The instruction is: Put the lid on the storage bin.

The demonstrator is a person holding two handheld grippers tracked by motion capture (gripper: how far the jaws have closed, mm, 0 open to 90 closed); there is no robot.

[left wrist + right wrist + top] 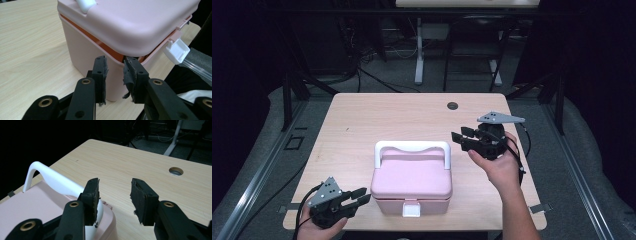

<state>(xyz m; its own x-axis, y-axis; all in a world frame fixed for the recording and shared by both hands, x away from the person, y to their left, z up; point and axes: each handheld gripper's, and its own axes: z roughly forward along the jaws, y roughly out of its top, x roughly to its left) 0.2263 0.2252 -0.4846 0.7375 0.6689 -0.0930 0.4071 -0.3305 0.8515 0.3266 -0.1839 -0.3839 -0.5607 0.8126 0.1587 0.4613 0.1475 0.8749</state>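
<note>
High view: pink box (pixel 411 182) sits on the bench (pixel 362 120); left claw (pixel 360 196) and right claw (pixel 460 136) flank it, both open, empty.

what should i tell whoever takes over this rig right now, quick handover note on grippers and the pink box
Left gripper: open, holding nothing, at the box's near left corner, jaws pointing at the gap under the lid.
Right gripper: open, holding nothing, beside the right end of the white handle, not touching it.
Pink box: near the table's front edge, handle up. The white latch on the front looks flipped open, and the lid sits slightly raised, with an orange strip showing under it.
Done: latch seemingly released.
Left: probably steady the box and lift the lid fully; nothing is gripped yet.
</note>
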